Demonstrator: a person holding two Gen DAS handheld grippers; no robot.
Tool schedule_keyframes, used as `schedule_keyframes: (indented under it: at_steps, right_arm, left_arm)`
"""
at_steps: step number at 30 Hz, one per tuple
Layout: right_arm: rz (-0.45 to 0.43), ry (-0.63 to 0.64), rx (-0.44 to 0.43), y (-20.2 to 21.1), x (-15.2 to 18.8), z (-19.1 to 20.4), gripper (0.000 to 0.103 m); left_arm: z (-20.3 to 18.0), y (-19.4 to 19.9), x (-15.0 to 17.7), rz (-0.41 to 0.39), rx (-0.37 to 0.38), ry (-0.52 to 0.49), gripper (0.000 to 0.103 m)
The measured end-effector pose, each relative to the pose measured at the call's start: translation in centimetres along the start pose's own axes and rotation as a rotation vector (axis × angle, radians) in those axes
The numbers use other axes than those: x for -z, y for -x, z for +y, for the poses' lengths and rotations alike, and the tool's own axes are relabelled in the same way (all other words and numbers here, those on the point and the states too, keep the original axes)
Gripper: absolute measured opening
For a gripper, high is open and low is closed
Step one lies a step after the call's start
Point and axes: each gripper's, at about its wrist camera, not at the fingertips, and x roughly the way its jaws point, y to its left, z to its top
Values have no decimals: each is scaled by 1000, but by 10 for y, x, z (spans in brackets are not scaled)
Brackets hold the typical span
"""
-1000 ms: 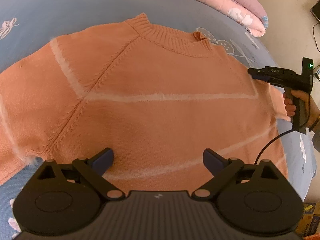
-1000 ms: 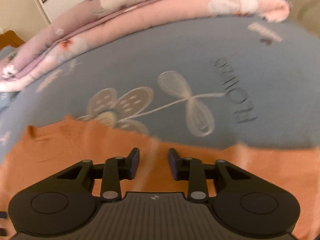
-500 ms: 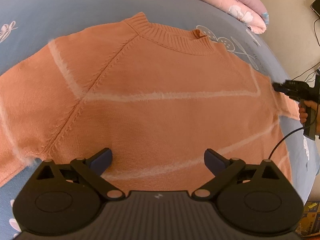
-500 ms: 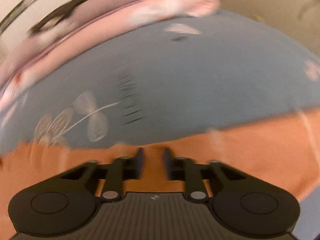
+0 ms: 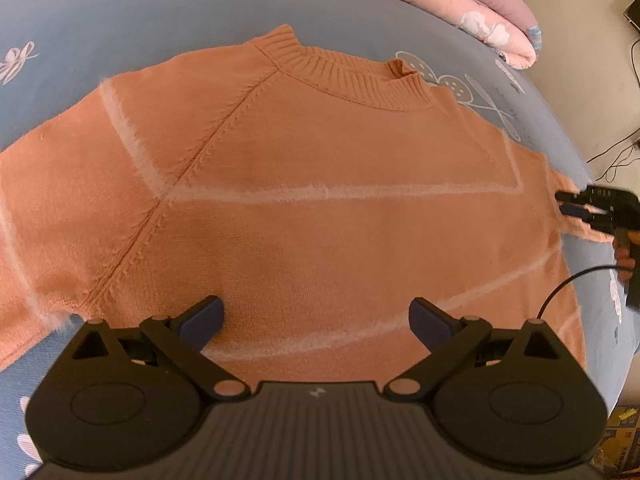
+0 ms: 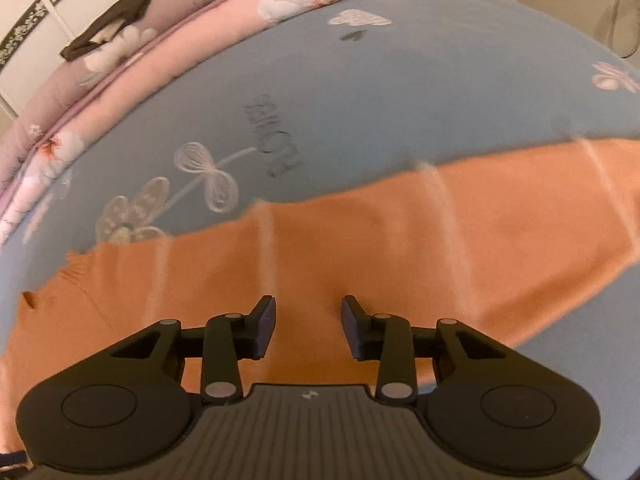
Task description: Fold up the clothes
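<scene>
Sweater: the orange sweater (image 5: 320, 208) is lying flat on the blue bedsheet (image 5: 120, 20), collar at 12 o'clock.
Left gripper (image 5: 316, 316): jaws are standing wide apart over the hem, holding nothing.
Right gripper (image 6: 308, 326): jaws are opening above the sleeve at 3 o'clock, pinching nothing.

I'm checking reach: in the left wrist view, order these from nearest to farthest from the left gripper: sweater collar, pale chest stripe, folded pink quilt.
1. Pale chest stripe, straight ahead across the sweater.
2. Sweater collar, beyond it.
3. Folded pink quilt, far right on the bed edge.
</scene>
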Motion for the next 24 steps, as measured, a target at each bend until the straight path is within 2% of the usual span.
schedule_keyframes:
  at_steps: [1, 2, 3, 4, 7, 11, 14, 16, 18, 20, 24]
  right_arm:
    - [-6, -17, 18, 3, 1, -5, 28]
    - [-9, -41, 31, 5, 1, -8, 28]
    - [-8, -64, 36, 8, -1, -7, 30]
    - [-18, -61, 39, 11, -4, -3, 37]
    - [-69, 27, 9, 11, -14, 17, 39]
    - [-65, 105, -77, -13, -29, 43, 39]
    - [-33, 133, -43, -41, -37, 49, 37]
    - [-60, 76, -39, -44, -41, 45, 35]
    - [-82, -19, -36, -37, -44, 44, 37]
    - [-100, -38, -90, -28, -41, 56, 40]
    - [-60, 45, -254, -21, -26, 103, 40]
  left_arm:
    - [1, 0, 0, -1, 2, 4, 98]
    - [1, 0, 0, -1, 5, 7, 98]
    - [1, 1, 0, -3, 6, 10, 98]
    - [2, 0, 0, -4, 8, 13, 99]
    - [0, 0, 0, -7, 4, 12, 99]
    - [-1, 0, 0, -7, -2, 8, 99]
    - [0, 1, 0, -7, -1, 12, 99]
    - [1, 1, 0, -11, 4, 24, 99]
    - [3, 1, 0, -21, 9, 42, 99]
    - [4, 2, 2, -30, 14, 52, 99]
    - [5, 1, 2, -34, 17, 49, 99]
